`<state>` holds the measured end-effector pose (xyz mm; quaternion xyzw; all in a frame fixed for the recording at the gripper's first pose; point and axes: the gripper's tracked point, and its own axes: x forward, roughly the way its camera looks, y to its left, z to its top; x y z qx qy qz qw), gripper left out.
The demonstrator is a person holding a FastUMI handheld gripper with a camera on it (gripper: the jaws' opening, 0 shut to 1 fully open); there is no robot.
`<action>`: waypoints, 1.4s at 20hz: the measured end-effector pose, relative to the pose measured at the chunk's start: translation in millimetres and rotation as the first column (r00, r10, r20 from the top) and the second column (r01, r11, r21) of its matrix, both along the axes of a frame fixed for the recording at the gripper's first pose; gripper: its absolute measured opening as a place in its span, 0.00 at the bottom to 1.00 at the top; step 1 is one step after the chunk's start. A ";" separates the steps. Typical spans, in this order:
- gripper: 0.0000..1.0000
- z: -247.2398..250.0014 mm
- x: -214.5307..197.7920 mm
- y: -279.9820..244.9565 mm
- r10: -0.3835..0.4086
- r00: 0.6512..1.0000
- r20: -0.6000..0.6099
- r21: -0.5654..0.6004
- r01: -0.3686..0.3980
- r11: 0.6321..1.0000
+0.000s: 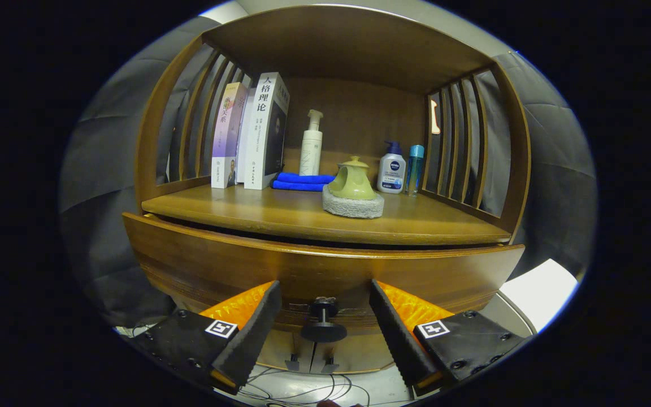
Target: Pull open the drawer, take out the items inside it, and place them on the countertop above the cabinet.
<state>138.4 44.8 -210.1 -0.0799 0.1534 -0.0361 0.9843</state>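
A wooden cabinet holds a drawer (325, 265) whose front stands slightly out from the frame, with a thin dark gap along its top. Its small dark round knob (324, 323) sits between my fingertips with space on both sides. My gripper (324, 302) is open, close in front of the drawer front, touching nothing. The wooden countertop (303, 217) lies just above the drawer. The drawer's inside is hidden.
On the countertop stand upright books (257, 133), a folded blue cloth (302, 181), a white pump bottle (311, 144), an olive pot on a grey pad (352, 189), a lotion bottle (391, 168) and a slim blue bottle (415, 168). Slatted sides and a top shelf enclose it. Cables lie below.
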 end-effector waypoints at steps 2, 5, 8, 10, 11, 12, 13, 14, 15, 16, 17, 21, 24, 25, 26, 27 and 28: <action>1.00 0.2 7.8 -0.2 -0.003 1.000 0.000 0.004 0.003 1.000; 1.00 -1.6 16.7 0.1 -0.013 1.000 -0.026 0.020 0.014 1.000; 1.00 5.6 18.2 5.9 -0.005 1.000 0.003 -0.006 0.005 1.000; 1.00 10.8 18.4 5.2 0.001 1.000 0.021 -0.045 0.000 0.999; 1.00 16.6 15.8 6.2 0.006 0.999 0.033 -0.046 -0.004 0.999; 1.00 24.6 11.7 8.0 0.011 0.999 0.053 -0.037 -0.009 0.999; 0.99 32.2 4.6 12.2 0.023 0.997 0.075 -0.026 -0.021 0.999; 0.99 40.6 -4.1 16.4 0.042 0.995 0.096 -0.016 -0.041 0.999; 0.98 52.1 -15.8 21.4 0.067 0.990 0.121 -0.008 -0.066 0.998; 0.98 62.7 -25.3 25.4 0.087 0.986 0.141 -0.006 -0.087 0.996; 0.97 75.3 -33.9 29.1 0.106 0.981 0.162 -0.005 -0.106 0.994; 0.97 130.9 -64.5 32.3 0.143 0.960 0.241 -0.012 -0.144 0.989; 0.97 159.2 -86.1 24.1 0.136 0.954 0.268 0.001 -0.141 0.990; 0.97 166.8 -96.2 20.8 0.141 0.949 0.281 -0.003 -0.146 0.989; 0.97 173.7 -107.1 16.2 0.143 0.944 0.296 -0.013 -0.146 0.989; 0.97 177.5 -118.7 9.4 0.140 0.941 0.307 -0.024 -0.139 0.990; 0.97 179.6 -128.0 3.4 0.134 0.939 0.316 -0.033 -0.131 0.991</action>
